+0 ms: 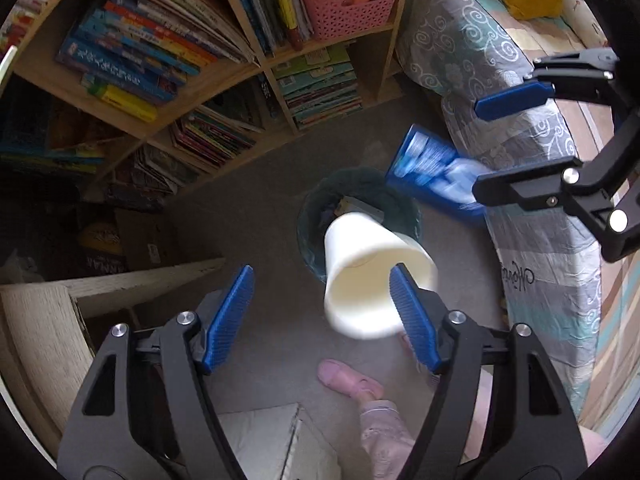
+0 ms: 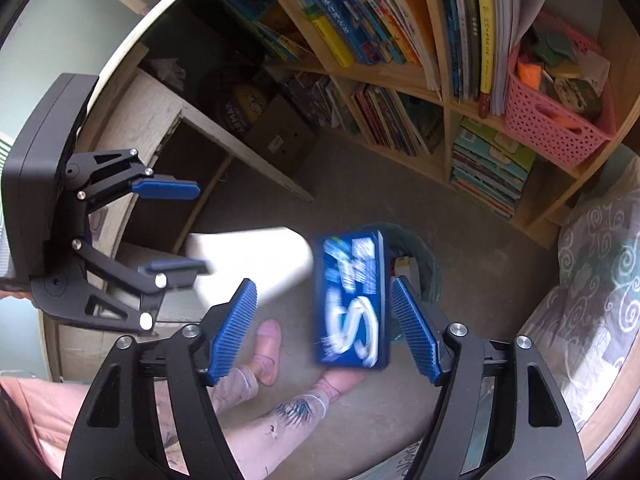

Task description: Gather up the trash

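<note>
A white paper cup (image 1: 372, 276) hangs blurred in the air above a dark bin (image 1: 360, 192) on the floor, just off my left gripper's right finger. My left gripper (image 1: 322, 316) is open with nothing between its fingers. A blue box (image 2: 352, 300) is also blurred in mid-air over the bin (image 2: 420, 256), beside my right gripper's right finger. My right gripper (image 2: 324, 324) is open. The blue box also shows in the left wrist view (image 1: 432, 168), and the cup in the right wrist view (image 2: 256, 264). The bin holds some trash.
A wooden bookshelf (image 1: 240, 76) full of books stands behind the bin, with a pink basket (image 1: 352, 4) on it. A sofa with a patterned cover (image 1: 520, 160) is on the right. A low wooden shelf (image 1: 120, 280) is on the left. The person's slippered feet (image 1: 348, 380) are on the floor.
</note>
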